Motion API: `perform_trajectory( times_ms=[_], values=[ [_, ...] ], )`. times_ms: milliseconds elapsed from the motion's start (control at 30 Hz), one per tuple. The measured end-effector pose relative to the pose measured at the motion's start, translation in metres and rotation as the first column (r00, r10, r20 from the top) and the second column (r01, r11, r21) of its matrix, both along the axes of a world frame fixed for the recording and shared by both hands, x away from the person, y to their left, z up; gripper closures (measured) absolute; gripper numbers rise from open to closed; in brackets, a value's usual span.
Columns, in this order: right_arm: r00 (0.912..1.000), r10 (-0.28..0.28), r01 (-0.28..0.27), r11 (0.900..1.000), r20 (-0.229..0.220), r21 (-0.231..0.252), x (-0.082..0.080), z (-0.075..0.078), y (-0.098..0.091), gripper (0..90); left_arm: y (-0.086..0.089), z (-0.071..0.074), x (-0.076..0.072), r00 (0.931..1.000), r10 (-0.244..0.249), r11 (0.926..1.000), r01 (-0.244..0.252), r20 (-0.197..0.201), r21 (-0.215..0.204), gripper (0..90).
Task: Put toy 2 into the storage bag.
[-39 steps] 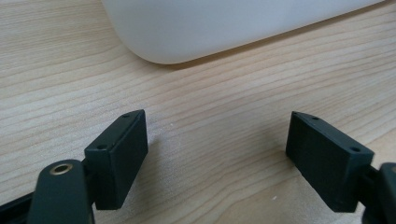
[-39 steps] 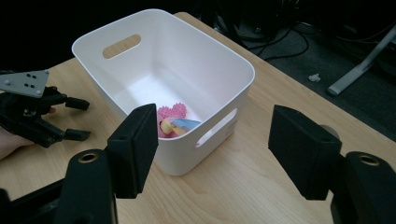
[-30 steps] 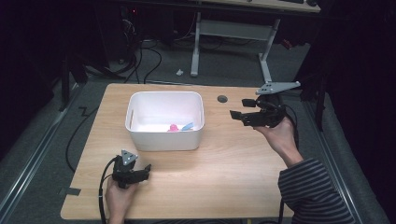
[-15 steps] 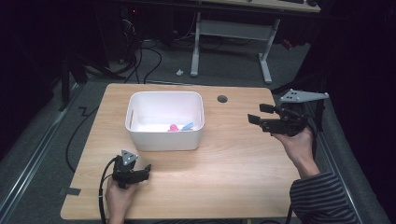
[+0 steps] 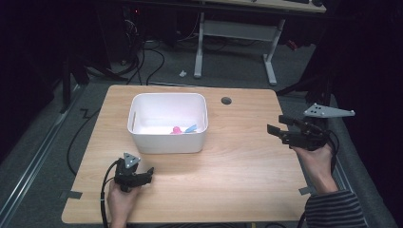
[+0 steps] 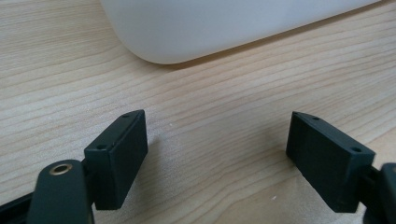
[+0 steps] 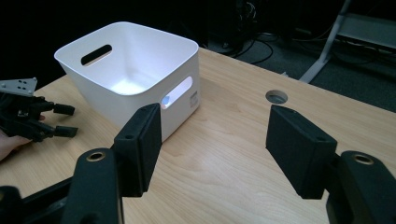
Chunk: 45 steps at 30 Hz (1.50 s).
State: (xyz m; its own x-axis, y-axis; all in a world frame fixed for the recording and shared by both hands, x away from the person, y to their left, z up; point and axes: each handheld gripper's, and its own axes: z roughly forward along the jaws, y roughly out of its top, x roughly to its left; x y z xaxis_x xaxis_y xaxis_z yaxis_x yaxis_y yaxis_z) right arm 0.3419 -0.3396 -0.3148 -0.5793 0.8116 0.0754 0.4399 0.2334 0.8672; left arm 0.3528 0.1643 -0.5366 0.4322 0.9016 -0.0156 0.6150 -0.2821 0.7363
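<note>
A white bin (image 5: 166, 142) stands on the wooden table (image 5: 237, 166), left of centre. A pink piece (image 5: 176, 129) and a light blue piece (image 5: 191, 128) lie inside it. My left gripper (image 5: 149, 172) rests open on the table just in front of the bin, jaws pointing right. In the left gripper view the open left gripper (image 6: 217, 121) holds nothing, and the bin wall (image 6: 210, 28) curves close ahead. My right gripper (image 5: 274, 123) hovers open and empty at the table's right edge. From there the open right gripper (image 7: 215, 116) faces the bin (image 7: 130, 70) and the left gripper (image 7: 60, 121).
A round cable hole (image 5: 226, 100) sits in the table behind and right of the bin; the same hole (image 7: 276, 97) appears in the right gripper view. Beyond the table, cables and a desk frame (image 5: 237, 42) stand on the dark floor.
My right gripper has drawn back to the right and toward the person, away from the bin, out to the table's right edge. The left gripper has stayed still.
</note>
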Motion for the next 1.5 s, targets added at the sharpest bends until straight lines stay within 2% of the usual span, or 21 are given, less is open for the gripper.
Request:
perform_trajectory(
  times_ms=[333, 433, 567, 700, 833, 933, 1033, 1067, 1200, 1267, 1367, 1500],
  values=[
    [0.9999, -0.008, 0.008, 0.9998, 0.014, 0.017, -0.016, -0.012, -0.002, 37.6, 0.000, 0.000, 0.000, 1.0000, -0.003, 1.0000, 0.003, -0.001, -0.002, 20.3],
    [0.9998, -0.008, 0.008, 1.0000, 0.021, -0.002, -0.020, -0.015, 0.001, 37.6, 0.000, 0.000, 0.000, 1.0000, -0.003, 1.0000, 0.003, -0.001, -0.001, 20.2],
    [0.9996, 0.012, -0.012, 0.9999, 0.025, -0.001, -0.024, -0.017, 0.008, 37.6, 0.000, 0.000, 0.000, 1.0000, -0.003, 1.0000, 0.003, -0.001, -0.001, 20.2],
    [0.9994, 0.020, -0.020, 0.9994, 0.027, -0.027, -0.027, -0.020, 0.016, 37.7, 0.000, 0.000, 0.000, 1.0000, -0.003, 1.0000, 0.003, -0.001, -0.001, 20.2],
    [0.9992, 0.030, -0.030, 0.9992, 0.027, -0.028, -0.030, -0.024, 0.022, 37.9, 0.000, 0.000, 0.000, 1.0000, -0.003, 1.0000, 0.003, -0.001, -0.001, 20.1],
    [0.9999, 0.017, -0.017, 0.9999, -0.003, -0.001, -0.031, -0.032, 0.020, 37.8, 0.000, 0.000, 0.000, 1.0000, -0.003, 1.0000, 0.003, -0.001, -0.001, 20.1],
    [1.0000, -0.002, 0.002, 1.0000, 0.000, 0.010, -0.033, -0.040, 0.017, 37.8, 0.000, 0.000, 0.000, 1.0000, -0.003, 1.0000, 0.003, -0.001, 0.000, 20.1],
    [1.0000, -0.004, 0.005, 0.9996, -0.006, 0.028, -0.033, -0.044, 0.016, 37.8, 0.000, 0.000, 0.000, 1.0000, -0.003, 1.0000, 0.003, -0.001, -0.001, 20.1],
    [0.9996, -0.011, 0.012, 0.9990, -0.026, 0.044, -0.033, -0.058, 0.015, 37.8, 0.000, 0.000, 0.000, 1.0000, -0.003, 1.0000, 0.003, -0.001, -0.001, 20.1],
    [0.9992, -0.017, 0.018, 0.9987, -0.036, 0.048, -0.031, -0.063, 0.015, 37.8, 0.000, 0.000, 0.000, 1.0000, -0.003, 1.0000, 0.003, -0.001, 0.000, 20.0],
    [0.9986, -0.043, 0.043, 0.9990, -0.032, 0.011, -0.030, -0.071, 0.017, 37.7, 0.000, 0.000, 0.000, 1.0000, -0.003, 1.0000, 0.003, -0.001, 0.000, 20.0],
    [0.9980, -0.050, 0.050, 0.9987, -0.037, 0.009, -0.028, -0.081, 0.020, 37.7, 0.000, 0.000, 0.000, 1.0000, -0.003, 1.0000, 0.003, -0.001, 0.001, 19.9]
  ],
)
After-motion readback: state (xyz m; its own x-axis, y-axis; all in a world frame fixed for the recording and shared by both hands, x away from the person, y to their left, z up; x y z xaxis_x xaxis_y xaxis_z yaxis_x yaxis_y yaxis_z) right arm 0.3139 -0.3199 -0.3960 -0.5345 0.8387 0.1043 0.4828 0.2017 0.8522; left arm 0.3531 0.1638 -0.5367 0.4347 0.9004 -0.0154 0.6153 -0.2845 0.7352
